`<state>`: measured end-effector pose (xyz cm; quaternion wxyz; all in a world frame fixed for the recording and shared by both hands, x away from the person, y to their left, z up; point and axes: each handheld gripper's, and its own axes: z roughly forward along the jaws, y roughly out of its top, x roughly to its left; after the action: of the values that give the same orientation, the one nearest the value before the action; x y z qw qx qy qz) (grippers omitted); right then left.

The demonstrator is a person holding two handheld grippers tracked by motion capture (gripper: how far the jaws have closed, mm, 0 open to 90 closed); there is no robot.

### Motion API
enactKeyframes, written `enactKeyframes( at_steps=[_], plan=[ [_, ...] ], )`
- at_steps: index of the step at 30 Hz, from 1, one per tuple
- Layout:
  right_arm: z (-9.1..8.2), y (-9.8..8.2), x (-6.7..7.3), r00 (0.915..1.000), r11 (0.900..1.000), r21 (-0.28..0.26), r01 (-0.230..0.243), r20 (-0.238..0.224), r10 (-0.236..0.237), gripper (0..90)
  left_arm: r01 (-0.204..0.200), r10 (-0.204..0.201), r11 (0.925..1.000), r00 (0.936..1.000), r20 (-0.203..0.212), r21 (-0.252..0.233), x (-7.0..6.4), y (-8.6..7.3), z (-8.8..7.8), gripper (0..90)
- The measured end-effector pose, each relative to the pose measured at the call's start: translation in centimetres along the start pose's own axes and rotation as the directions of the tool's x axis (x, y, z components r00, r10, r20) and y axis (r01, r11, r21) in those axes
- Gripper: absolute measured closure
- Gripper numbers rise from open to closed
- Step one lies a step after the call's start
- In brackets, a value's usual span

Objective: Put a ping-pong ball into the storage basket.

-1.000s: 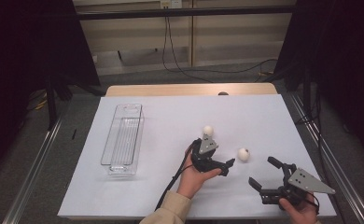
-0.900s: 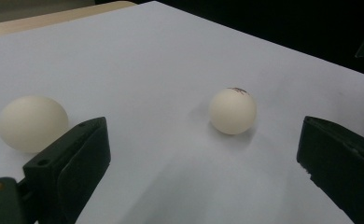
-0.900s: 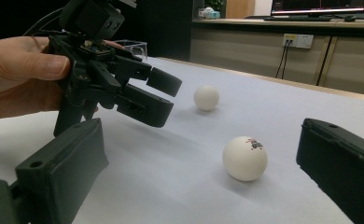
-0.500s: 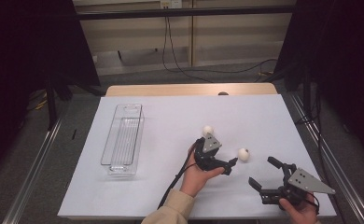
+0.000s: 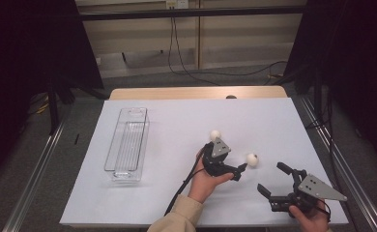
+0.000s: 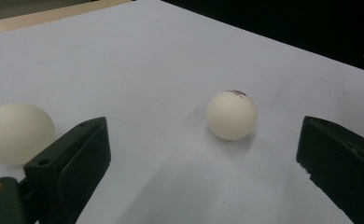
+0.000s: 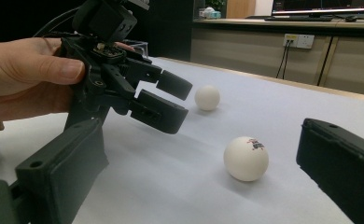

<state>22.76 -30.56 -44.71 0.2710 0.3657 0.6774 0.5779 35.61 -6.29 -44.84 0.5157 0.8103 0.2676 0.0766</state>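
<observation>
Looking down from the high view, the white bench (image 5: 177, 125) carries a clear plastic tray (image 5: 127, 145) at its left side, lying lengthwise and standing apart from everything else. Two white balls lie right of centre. The far ball (image 5: 215, 135) sits just beyond the left tool (image 5: 239, 171). The near ball (image 5: 252, 160) lies just past that tool's jaw tips, close but not touching. The left tool's jaws stand wide and hold nothing. The right tool (image 5: 270, 181) rests near the bench's front right corner, well apart from both balls, its jaws also wide and empty, pointed toward the left tool. A hand (image 5: 207, 181) in a tan sleeve grips the left tool from below.

In the left gripper view, the near ball (image 6: 231, 115) lies on the bench ahead of the two black jaws and between their lines, nearer the right one, touching neither. A small dark mark shows on its top. The far ball (image 6: 17, 133) sits at the left edge, just outside the left jaw.

In the right gripper view, the near ball (image 7: 246, 158) lies ahead between the wide jaws, a small printed mark on its upper side. The left tool (image 7: 164, 100) hangs tilted downward above the bench, jaws parted, with the far ball (image 7: 207, 97) behind it.
</observation>
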Motion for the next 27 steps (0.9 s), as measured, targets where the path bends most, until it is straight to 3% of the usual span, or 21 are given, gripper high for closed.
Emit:
enactKeyframes(
  at_steps=[27],
  plan=[
    [0.01, -0.01, -0.02, 1.0000, 1.000, 0.000, 0.000, 0.000, 0.000, 0.9, 0.004, -0.004, 1.0000, 1.0000, 0.002, 0.003, 0.01, 0.24, 0.48, 3.1]
  ],
)
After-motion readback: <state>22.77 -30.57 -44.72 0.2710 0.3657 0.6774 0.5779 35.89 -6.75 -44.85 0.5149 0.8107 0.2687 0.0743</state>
